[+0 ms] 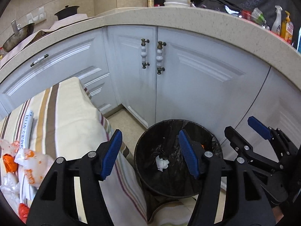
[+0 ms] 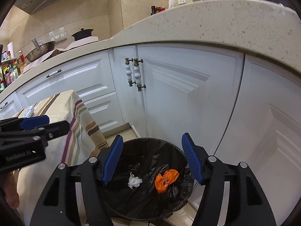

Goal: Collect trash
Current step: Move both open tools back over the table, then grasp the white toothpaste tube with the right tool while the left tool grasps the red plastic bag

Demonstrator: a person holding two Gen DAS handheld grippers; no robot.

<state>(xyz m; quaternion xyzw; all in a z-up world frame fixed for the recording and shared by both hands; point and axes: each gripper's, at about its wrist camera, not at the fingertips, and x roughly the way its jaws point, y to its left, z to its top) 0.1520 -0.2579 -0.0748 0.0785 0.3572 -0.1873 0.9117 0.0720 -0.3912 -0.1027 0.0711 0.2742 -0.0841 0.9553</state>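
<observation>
Left wrist view: the left gripper (image 1: 150, 152) hangs with jaws spread and empty, between the striped tablecloth (image 1: 75, 116) and the trash bin (image 1: 176, 158); the remaining wrappers (image 1: 28, 162) lie on the cloth to its left, the white tube (image 1: 28, 126) lying lengthwise away from the camera. Right wrist view: the right gripper (image 2: 152, 160), jaws likewise apart and empty, hovers over the bin (image 2: 148, 179) holding a white wad (image 2: 134, 182) and orange wrapper (image 2: 166, 179). The left gripper appears nearer the remaining trash.

Striped-cloth table (image 1: 75, 113): white-orange wrappers (image 1: 28, 162), white tube (image 1: 28, 126). Floor (image 1: 120, 116): black bin (image 1: 150, 184).
</observation>
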